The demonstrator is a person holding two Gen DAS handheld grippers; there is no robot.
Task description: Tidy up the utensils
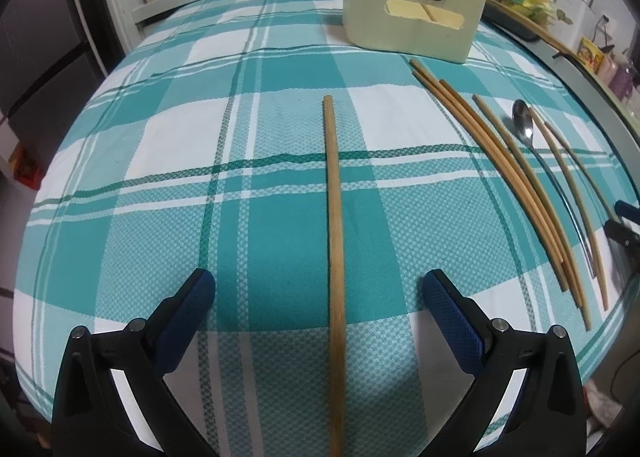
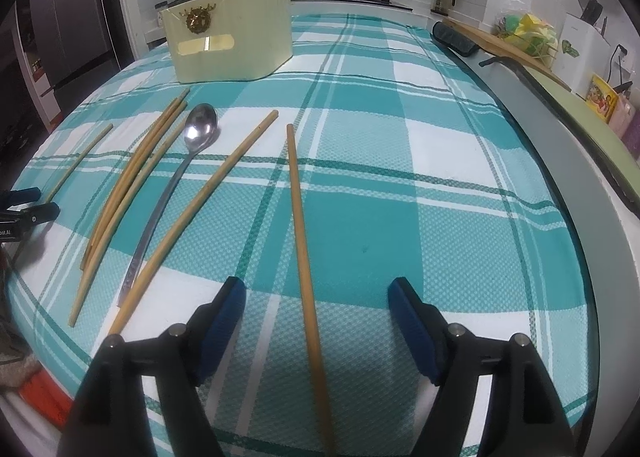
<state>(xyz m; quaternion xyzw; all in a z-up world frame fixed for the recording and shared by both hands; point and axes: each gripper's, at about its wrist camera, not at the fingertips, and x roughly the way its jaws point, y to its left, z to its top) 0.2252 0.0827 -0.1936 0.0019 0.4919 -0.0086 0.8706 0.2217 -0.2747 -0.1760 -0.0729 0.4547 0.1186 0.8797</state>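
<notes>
Lying flat on the checked cloth [image 1: 160, 161] of the worktop [image 2: 576, 185], one chopstick [image 1: 334, 241] runs between the spread blue pads of the left claw [image 1: 320, 297], touching neither pad. A second chopstick [image 2: 304, 257] lies likewise between the parted jaws of the right claw [image 2: 316, 297], ungripped. Between these two sit a bundle of chopsticks [image 2: 132, 181], a metal spoon [image 2: 192, 149] and one further chopstick [image 2: 200, 209], close together. The cream utensil holder [image 2: 236, 45] stands upright at the far side of the cloth, well apart from both claws.
</notes>
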